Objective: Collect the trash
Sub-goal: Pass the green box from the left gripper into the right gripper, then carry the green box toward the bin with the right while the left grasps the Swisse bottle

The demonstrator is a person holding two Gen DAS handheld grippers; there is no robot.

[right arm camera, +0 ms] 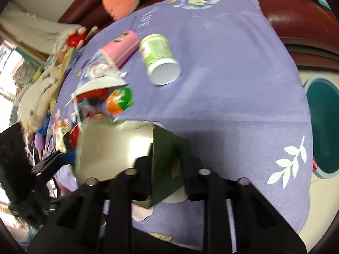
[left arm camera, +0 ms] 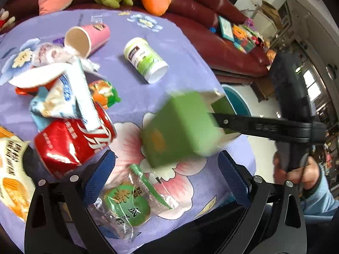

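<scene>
My right gripper is shut on a green carton with an open, silver-lined top; in the left wrist view the carton hangs blurred above the purple tablecloth, pinched by the right gripper. My left gripper is open over a clear wrapper with a green label. A red cola can, snack bags, a pink paper cup and a white-green bottle lie on the table.
A teal trash bin stands on the floor right of the table, also seen in the left wrist view. A dark red sofa with plush toys runs behind the table. An orange-green packet lies mid-table.
</scene>
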